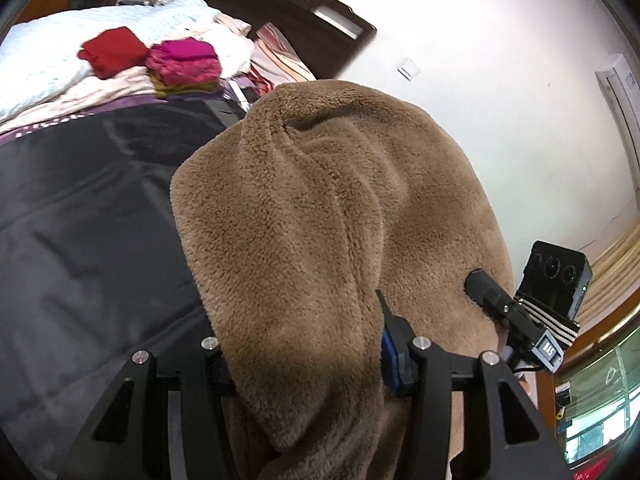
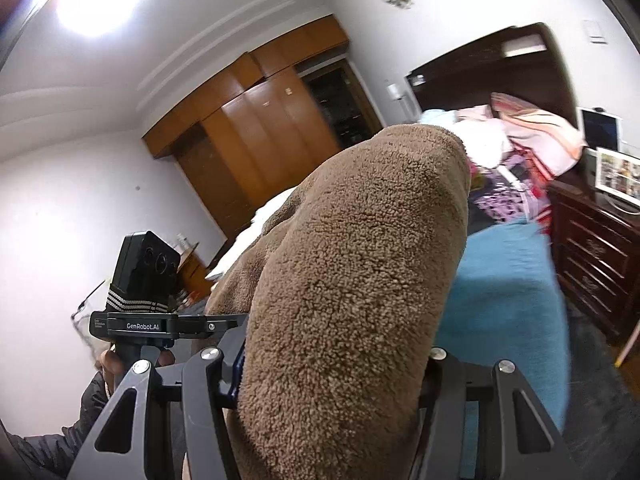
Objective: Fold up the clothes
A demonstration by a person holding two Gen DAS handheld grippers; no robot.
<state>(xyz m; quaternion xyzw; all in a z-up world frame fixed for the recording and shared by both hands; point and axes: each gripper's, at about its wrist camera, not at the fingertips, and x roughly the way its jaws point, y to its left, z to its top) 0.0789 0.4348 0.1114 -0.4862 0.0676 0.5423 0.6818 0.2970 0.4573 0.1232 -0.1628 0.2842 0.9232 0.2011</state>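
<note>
Both grippers, left gripper (image 1: 304, 356) and right gripper (image 2: 332, 364), are clamped on the brown fleece garment (image 1: 340, 200), which is held aloft, presumably so it hangs free for folding.

"GenRobot.AI": white lettering on the black mount bar (image 2: 136, 325) of the left gripper (image 2: 218, 322); "DIS": small end label (image 1: 547, 347) on the right gripper's mount.

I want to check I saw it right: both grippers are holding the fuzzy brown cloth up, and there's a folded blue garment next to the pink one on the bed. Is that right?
Nearly. The folded garment beside the pink one is red, not blue, as the left wrist view shows. Both the left gripper and the right gripper do hold the fuzzy brown cloth.
</note>
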